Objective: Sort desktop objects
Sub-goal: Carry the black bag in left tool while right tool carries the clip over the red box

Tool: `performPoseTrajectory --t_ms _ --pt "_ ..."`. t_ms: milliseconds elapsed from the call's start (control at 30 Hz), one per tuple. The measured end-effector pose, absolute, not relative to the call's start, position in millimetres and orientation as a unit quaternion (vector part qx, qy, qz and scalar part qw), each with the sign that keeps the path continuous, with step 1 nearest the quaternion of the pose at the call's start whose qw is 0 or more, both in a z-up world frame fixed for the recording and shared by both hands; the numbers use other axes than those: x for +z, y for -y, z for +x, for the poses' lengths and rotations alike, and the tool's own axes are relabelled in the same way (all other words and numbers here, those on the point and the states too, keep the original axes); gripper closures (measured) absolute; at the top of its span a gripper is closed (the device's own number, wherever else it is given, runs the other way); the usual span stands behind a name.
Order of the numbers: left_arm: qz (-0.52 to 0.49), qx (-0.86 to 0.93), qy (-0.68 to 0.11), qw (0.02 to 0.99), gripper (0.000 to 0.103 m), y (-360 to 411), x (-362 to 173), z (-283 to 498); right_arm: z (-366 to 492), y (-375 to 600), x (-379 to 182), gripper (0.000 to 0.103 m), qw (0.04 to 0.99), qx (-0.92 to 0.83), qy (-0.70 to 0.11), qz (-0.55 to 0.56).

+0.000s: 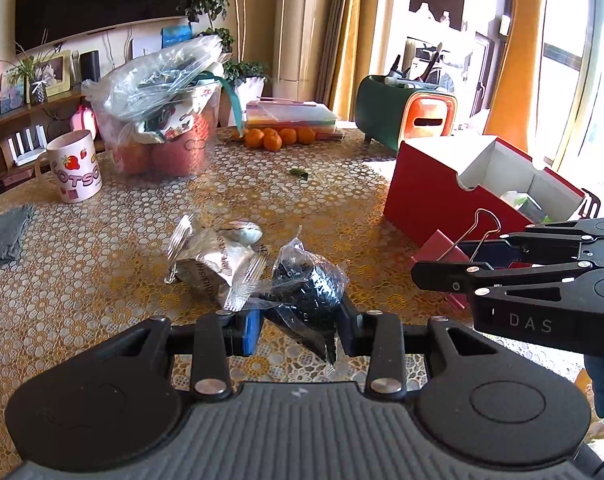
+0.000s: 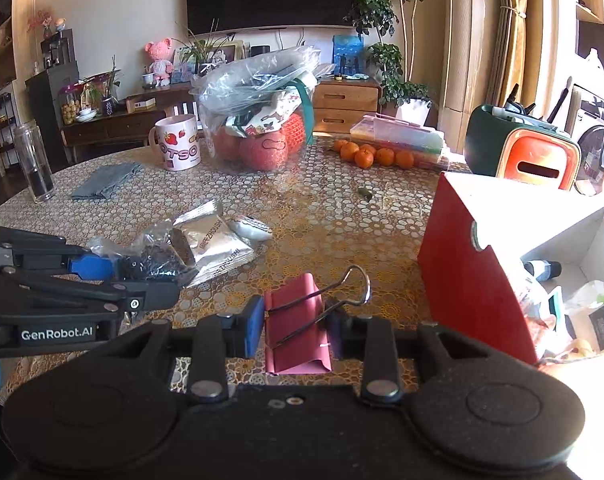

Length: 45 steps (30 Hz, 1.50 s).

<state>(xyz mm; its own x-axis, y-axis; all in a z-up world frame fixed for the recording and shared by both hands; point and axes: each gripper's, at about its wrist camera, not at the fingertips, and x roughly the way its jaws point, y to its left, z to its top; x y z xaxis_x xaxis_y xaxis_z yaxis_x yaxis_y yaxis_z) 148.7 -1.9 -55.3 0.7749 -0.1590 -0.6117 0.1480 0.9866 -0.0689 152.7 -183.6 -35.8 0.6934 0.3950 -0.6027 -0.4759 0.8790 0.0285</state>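
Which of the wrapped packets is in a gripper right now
The clear packet of black bits, clamped by the left gripper; the silver foil packets lie on the table.

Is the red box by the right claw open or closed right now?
Open. The red box shows its white interior and lifted flap, with a small bottle and packets lying inside.
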Motion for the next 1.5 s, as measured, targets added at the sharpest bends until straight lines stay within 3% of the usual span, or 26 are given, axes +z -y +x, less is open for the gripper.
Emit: performPoseTrajectory --t_ms 867,1500 --pt "0.044 -0.175 -0.280 0.943 0.066 128.6 2.6 149.6 132.2 288.1 25.2 0.071 0.953 0.190 -0.232 -0.032" --pt "0.078 -0.206 -0.310 0.925 0.066 200.0 -3.9 215.4 184.4 371.9 22.4 0.071 0.960 0.129 -0.249 -0.013"
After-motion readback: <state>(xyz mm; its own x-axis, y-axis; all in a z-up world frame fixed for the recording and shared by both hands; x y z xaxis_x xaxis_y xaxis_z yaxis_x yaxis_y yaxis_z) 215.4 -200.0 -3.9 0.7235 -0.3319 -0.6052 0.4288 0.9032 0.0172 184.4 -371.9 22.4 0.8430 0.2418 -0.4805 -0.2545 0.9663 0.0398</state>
